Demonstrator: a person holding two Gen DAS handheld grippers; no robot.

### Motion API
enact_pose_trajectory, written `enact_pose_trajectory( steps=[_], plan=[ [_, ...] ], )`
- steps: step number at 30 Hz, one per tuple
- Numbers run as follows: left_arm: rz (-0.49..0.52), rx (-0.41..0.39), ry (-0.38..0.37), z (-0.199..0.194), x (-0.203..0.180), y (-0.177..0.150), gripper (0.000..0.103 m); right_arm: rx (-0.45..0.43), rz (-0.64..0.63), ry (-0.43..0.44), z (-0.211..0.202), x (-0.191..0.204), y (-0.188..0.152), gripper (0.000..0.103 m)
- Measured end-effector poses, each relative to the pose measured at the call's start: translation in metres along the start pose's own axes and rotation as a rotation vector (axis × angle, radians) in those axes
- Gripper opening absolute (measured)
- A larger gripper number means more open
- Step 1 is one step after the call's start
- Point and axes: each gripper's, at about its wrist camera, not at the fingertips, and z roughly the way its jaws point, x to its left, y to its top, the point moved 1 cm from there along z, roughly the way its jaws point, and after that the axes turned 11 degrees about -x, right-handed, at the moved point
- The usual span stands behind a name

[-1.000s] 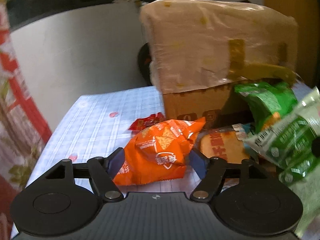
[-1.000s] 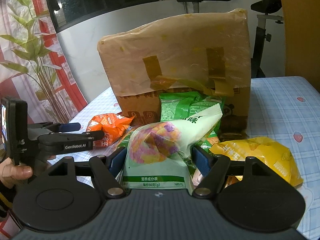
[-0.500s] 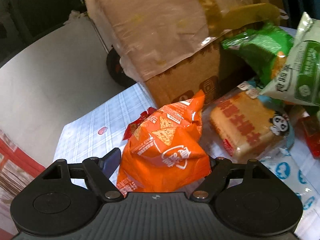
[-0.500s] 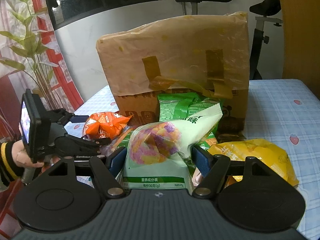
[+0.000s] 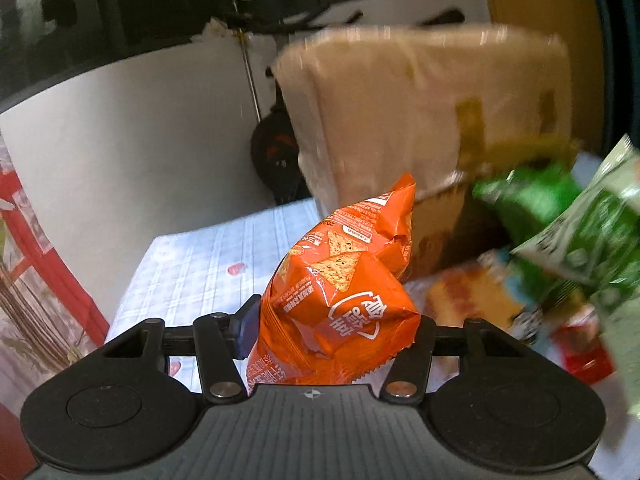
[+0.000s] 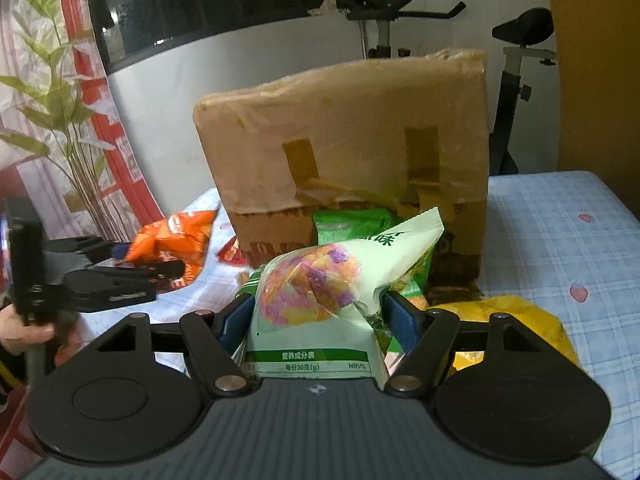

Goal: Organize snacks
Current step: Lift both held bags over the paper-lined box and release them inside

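Observation:
An orange chip bag [image 5: 344, 292] stands upright between the fingers of my left gripper [image 5: 334, 320]. The jaws are closing and the pads press its sides. In the right wrist view the same orange bag [image 6: 176, 236] hangs off the table in the left gripper [image 6: 156, 258], which a hand [image 6: 20, 332] holds. My right gripper [image 6: 318, 316] is shut on a pale green snack bag [image 6: 320, 292] with pink and yellow puffs, held up before the taped cardboard box [image 6: 348, 140].
The box [image 5: 420, 120] stands on a blue checked tablecloth [image 6: 560, 232]. At its foot lie a green bag [image 6: 348, 222], a yellow bag [image 6: 508, 320], a small red packet [image 6: 230, 254] and a bread pack [image 5: 468, 300]. An exercise bike [image 6: 516, 80] stands behind, a plant [image 6: 60, 120] at left.
The left gripper has closed on the orange chip bag and lifted it off the table, tipping it upright. The right gripper and its pale green bag have stayed put.

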Motion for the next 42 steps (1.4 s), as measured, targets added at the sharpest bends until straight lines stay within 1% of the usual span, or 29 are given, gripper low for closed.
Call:
enact_pose_trajectory(
  steps=[6,13,16,19,23,25,30,34,37,40,42],
  plan=[
    [-0.024,-0.092,0.006,-0.045,-0.008,0.037,0.058,-0.066,-0.001,0.007,-0.013,-0.002,0.02,0.071],
    [-0.096,-0.203,-0.01,-0.073,-0.012,0.088,0.058,-0.203,-0.001,0.023,-0.033,-0.008,0.067,0.069],
    [-0.126,-0.236,-0.023,-0.072,-0.016,0.109,0.058,-0.275,0.004,0.031,-0.038,-0.013,0.092,0.067],
    [-0.145,-0.261,-0.027,-0.065,-0.022,0.126,0.058,-0.321,0.009,0.034,-0.036,-0.017,0.117,0.065],
    [-0.164,-0.287,-0.033,-0.049,-0.028,0.148,0.058,-0.401,-0.011,0.049,-0.031,-0.019,0.15,0.064],
    [-0.169,-0.292,-0.033,-0.038,-0.03,0.16,0.058,-0.422,-0.026,0.052,-0.022,-0.02,0.163,0.064],
    [-0.21,-0.288,-0.033,-0.007,-0.024,0.19,0.058,-0.438,-0.012,0.05,0.024,-0.031,0.197,0.064],
    [-0.241,-0.252,-0.022,0.031,-0.019,0.208,0.058,-0.427,-0.017,0.021,0.068,-0.041,0.215,0.064],
    [-0.289,-0.208,-0.034,0.054,-0.012,0.21,0.058,-0.388,-0.038,-0.024,0.098,-0.051,0.219,0.064],
    [-0.317,-0.191,-0.055,0.074,-0.009,0.21,0.059,-0.332,-0.078,-0.077,0.121,-0.06,0.211,0.064],
    [-0.318,-0.158,-0.073,0.087,-0.01,0.208,0.061,-0.267,-0.098,-0.098,0.134,-0.064,0.204,0.069]
  ],
)
